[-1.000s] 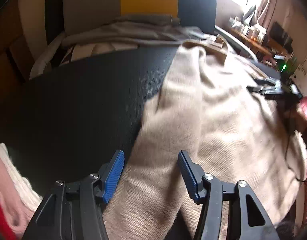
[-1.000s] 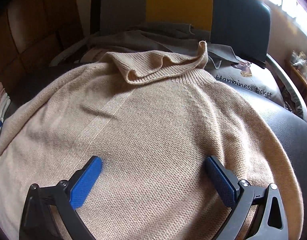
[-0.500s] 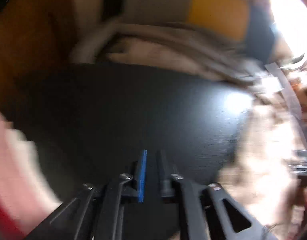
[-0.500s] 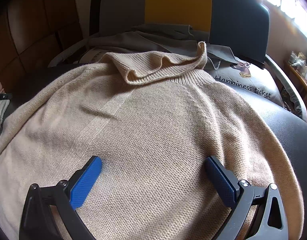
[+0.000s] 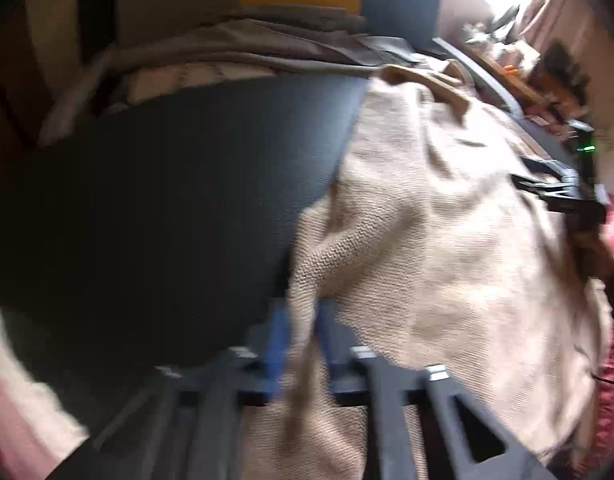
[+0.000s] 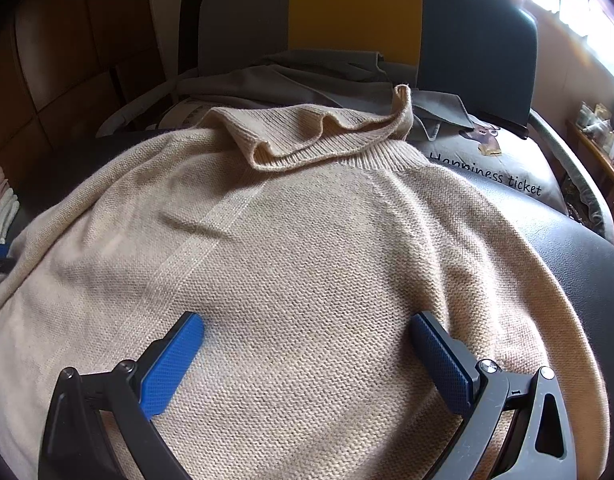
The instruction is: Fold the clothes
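Gripping a raised fold at the beige sweater's (image 5: 447, 240) edge, the left gripper (image 5: 303, 344) sits at 6 o'clock in the motion-blurred left wrist view, its blue pads nearly together with knit pinched between them. Only this view shows the bare black cushion (image 5: 167, 208) from 9 to 11 o'clock and the right gripper (image 5: 563, 192) at 3 o'clock over the sweater. Only the right wrist view shows the sweater (image 6: 307, 248) spread flat on the cushion, its ribbed collar (image 6: 319, 136) at 12 o'clock, grey garments (image 6: 291, 80) behind it, and a printed pillow (image 6: 499, 164) at 2 o'clock. There the right gripper (image 6: 307, 356) stands at 6 o'clock, jaws spread wide, holding nothing, pads over the knit.
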Motion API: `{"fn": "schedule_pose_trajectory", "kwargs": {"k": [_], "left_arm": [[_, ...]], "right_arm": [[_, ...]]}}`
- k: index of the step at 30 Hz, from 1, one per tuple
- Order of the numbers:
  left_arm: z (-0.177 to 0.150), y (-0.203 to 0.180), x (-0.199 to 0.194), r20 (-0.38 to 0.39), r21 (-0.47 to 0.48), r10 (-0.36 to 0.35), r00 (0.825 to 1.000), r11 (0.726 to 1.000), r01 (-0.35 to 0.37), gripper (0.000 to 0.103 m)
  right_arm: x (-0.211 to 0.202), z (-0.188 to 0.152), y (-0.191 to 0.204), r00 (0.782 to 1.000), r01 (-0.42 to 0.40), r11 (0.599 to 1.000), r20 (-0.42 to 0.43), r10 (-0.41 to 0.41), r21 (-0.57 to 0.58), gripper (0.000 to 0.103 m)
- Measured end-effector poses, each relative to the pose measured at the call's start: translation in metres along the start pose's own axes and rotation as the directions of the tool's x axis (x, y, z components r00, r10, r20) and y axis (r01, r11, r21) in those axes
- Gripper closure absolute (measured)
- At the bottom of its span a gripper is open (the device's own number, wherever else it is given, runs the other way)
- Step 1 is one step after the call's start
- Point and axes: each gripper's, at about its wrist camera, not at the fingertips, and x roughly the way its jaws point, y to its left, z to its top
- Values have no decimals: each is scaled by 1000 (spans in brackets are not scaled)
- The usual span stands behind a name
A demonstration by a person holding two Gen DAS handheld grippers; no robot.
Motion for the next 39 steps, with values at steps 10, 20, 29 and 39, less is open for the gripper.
{"fn": "schedule_pose_trajectory", "kwargs": {"k": [10,20,29,39], "left_arm": [[78,67,8,30,-155,327,945,935,-319,96],[81,14,-3,197,-170,346,917,933,-316,73],[-6,-76,31,161,7,203,966,978,-207,70],[-56,-40,6,85,-181,267,960,952,-248,61]], "right_arm": [[1,1,5,1000,2,1000,0,-2,-7,0],[-2,-2,8,1000,3,1000,7,-3,-6,0],[-3,-3,11,1000,16,1000,2,-16,-7,0],[-8,-6,46,999,31,999,-11,-31,-39,0]]}}
